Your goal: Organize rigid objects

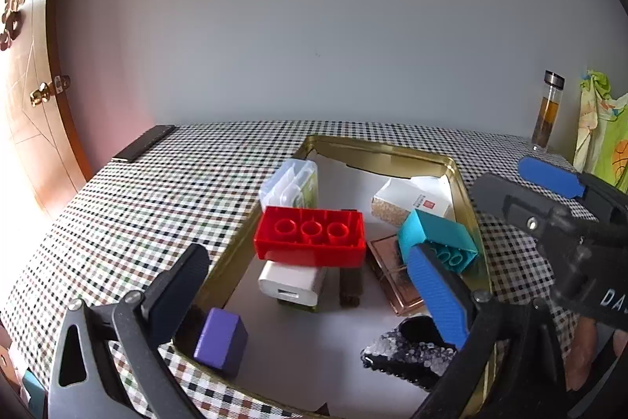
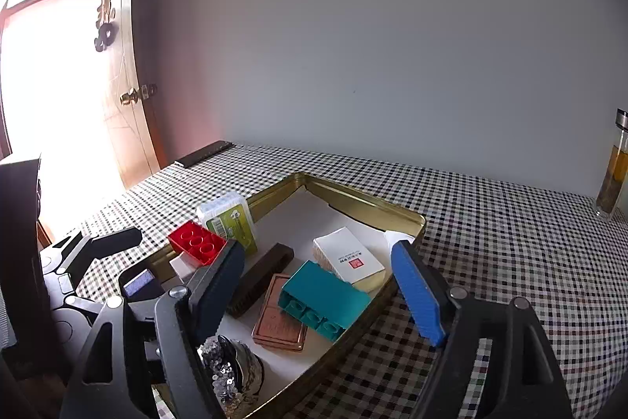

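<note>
A gold tin tray (image 1: 392, 148) on the checked cloth holds several things. A red brick (image 1: 310, 234) rests studs-forward on a white charger (image 1: 290, 283). A teal brick (image 2: 325, 297) lies tilted on a copper tin (image 2: 278, 321). Also inside are a white box (image 2: 349, 260), a brown bar (image 2: 263, 277), a purple block (image 1: 221, 340), a sequined piece (image 1: 404, 356) and a clear box (image 1: 290, 183). My left gripper (image 1: 306, 254) is open above the tray's near end, holding nothing. My right gripper (image 2: 318, 250) is open over the tray, its jaws wide either side of the teal brick, touching nothing.
A glass bottle (image 1: 547, 112) of amber liquid stands at the table's far right by a green cloth (image 1: 600, 128). A dark flat bar (image 1: 143, 144) lies at the far left corner. A wooden door (image 1: 35, 97) is left of the table, a grey wall behind.
</note>
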A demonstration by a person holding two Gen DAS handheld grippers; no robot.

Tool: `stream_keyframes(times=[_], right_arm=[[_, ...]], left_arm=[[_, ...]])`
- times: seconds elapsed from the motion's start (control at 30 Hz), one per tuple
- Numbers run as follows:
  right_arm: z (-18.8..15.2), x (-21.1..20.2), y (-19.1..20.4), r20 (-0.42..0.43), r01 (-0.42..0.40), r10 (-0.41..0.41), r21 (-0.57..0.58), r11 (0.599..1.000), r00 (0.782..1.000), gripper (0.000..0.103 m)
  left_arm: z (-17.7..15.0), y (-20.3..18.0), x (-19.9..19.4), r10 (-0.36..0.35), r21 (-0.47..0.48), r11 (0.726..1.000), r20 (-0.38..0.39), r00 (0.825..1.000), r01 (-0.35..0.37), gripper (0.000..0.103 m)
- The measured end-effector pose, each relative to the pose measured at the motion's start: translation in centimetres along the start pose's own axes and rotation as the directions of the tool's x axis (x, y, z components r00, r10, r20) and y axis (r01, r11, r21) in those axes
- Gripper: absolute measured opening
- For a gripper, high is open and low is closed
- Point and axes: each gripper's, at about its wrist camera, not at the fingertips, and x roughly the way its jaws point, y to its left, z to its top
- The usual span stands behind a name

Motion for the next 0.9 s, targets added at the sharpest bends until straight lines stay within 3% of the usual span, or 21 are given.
stream_keyframes(times=[0.2,0.9], right_arm=[[0.2,-0.7,0.1,0.015,-0.018,0.018,-0.001,1.0,1.0,0.079],[0.0,-0.1,0.5,-0.006,-0.036,0.035,-0.026,0.999,0.999,0.079]], left_arm=[[0.3,0.9,-0.5,-0.039,-0.026,0.999,-0.008,0.999,0.039,0.103],[-0.2,2.3,-1.1,0.006,-0.052,0.999,0.008,1.0,-0.006,0.103]])
